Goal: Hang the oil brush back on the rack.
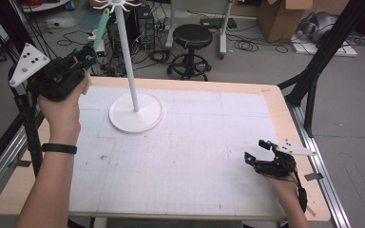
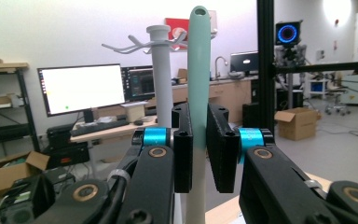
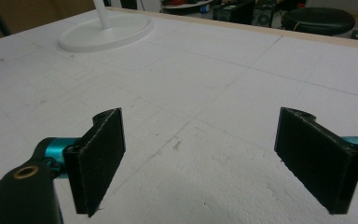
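Fingers [image 2: 182, 147] of the left gripper [image 2: 199, 149] are clenching a long mint-green plastic handle [image 2: 198, 84], which is likely needing lifting onto the tall white hooked stand [image 1: 133, 61], while the right gripper [image 3: 200, 163] is resting released.

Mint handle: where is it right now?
Clamped upright in the left tool, the mint handle is raised at the table's far-left corner, beside the white stand's pole.

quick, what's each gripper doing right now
Left gripper: closed on the mint-green handle, held upright near the white stand.
Right gripper: open, holding nothing, low over the table.
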A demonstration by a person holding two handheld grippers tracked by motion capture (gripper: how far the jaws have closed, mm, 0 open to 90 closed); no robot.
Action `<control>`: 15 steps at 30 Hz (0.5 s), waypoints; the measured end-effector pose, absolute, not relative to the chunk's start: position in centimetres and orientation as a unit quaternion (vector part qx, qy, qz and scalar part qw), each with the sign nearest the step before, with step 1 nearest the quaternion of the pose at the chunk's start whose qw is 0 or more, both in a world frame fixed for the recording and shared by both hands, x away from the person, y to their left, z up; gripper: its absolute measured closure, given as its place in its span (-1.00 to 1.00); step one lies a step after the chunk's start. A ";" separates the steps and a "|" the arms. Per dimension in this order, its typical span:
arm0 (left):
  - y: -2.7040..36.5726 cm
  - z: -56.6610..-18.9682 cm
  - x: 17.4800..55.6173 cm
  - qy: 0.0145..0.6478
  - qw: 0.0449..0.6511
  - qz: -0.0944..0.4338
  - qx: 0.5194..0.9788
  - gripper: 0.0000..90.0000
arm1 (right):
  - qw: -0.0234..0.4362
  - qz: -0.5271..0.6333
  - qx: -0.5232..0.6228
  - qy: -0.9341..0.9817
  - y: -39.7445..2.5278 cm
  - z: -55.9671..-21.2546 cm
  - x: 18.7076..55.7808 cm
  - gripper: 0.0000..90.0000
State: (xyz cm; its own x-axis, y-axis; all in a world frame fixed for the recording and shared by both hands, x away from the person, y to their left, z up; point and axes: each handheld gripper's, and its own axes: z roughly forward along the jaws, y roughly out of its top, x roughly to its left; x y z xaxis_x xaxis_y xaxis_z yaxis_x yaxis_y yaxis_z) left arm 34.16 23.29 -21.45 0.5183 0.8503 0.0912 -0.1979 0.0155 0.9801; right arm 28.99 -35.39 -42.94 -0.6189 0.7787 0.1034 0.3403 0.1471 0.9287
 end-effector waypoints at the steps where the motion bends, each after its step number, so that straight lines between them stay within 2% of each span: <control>1: 23.3 -21.5 34.2 0.286 0.652 0.402 0.576 0.81 | 0.206 0.528 0.384 0.729 -35.4 -42.9 29.0 -0.66; 15: 23.2 -21.9 35.2 0.301 0.641 0.410 0.575 0.81 | 0.205 0.528 0.384 0.729 -35.4 -42.9 28.9 -0.66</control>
